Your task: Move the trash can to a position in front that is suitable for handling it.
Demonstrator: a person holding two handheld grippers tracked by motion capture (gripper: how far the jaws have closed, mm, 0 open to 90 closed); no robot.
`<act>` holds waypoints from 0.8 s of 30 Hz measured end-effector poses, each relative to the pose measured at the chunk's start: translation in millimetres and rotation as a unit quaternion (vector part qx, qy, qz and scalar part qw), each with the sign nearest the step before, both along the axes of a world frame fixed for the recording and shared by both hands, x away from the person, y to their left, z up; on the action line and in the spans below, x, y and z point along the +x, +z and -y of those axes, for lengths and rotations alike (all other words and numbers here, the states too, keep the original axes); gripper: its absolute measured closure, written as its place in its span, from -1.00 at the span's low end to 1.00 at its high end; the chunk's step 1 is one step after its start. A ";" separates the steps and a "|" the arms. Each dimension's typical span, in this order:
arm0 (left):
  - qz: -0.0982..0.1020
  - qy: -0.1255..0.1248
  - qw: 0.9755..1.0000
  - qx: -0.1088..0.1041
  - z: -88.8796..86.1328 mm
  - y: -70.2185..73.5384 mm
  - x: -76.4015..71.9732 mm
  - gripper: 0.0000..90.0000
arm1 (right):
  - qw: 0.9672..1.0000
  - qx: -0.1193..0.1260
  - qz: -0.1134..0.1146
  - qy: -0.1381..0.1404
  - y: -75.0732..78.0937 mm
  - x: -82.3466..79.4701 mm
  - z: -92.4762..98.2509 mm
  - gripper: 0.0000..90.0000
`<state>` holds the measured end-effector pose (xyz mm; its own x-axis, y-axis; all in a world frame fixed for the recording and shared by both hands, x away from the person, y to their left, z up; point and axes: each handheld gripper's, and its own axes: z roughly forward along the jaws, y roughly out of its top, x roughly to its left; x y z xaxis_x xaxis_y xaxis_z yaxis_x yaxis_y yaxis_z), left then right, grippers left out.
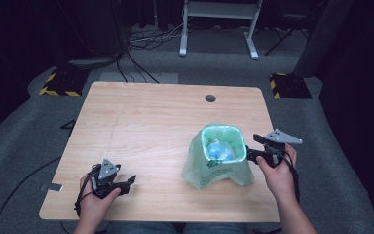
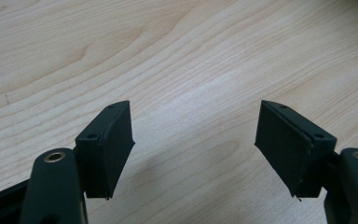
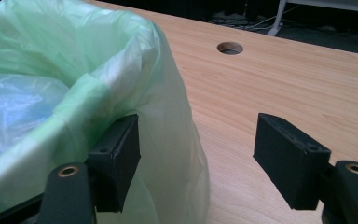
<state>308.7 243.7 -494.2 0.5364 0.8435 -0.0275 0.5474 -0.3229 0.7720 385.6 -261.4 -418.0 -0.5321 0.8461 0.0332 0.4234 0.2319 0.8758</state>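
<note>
where our forearms come in at the near edge, we keep the left tool (image 1: 126, 183) low over bare tabletop (image 1: 146, 122), its jaws spread with nothing between them. to the right, our right tool (image 1: 254, 146) sits against the near-right side of the green bag (image 1: 217, 170), jaws apart, one pad touching the bag's outer skin, not clamping it. a bluish bundle (image 1: 220, 150) lies inside. beyond, a round hole (image 1: 210, 98) marks the far edge.

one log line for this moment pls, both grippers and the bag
left gripper: open, over bare table | right gripper: open, at rim of green bag, not clamped | blue item: inside bag
</note>
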 end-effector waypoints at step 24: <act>0.009 -0.008 1.000 -0.008 4.2 4.9 -1.5 -0.40 | 0.996 -0.006 -0.002 0.088 -14.6 -9.0 -85.7 -0.35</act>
<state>307.1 239.5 -489.3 0.5511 0.8339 -0.0317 0.5277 -0.3188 0.7873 376.5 -175.6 -432.6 -0.6722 0.7399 0.0263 0.3782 0.3126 0.8714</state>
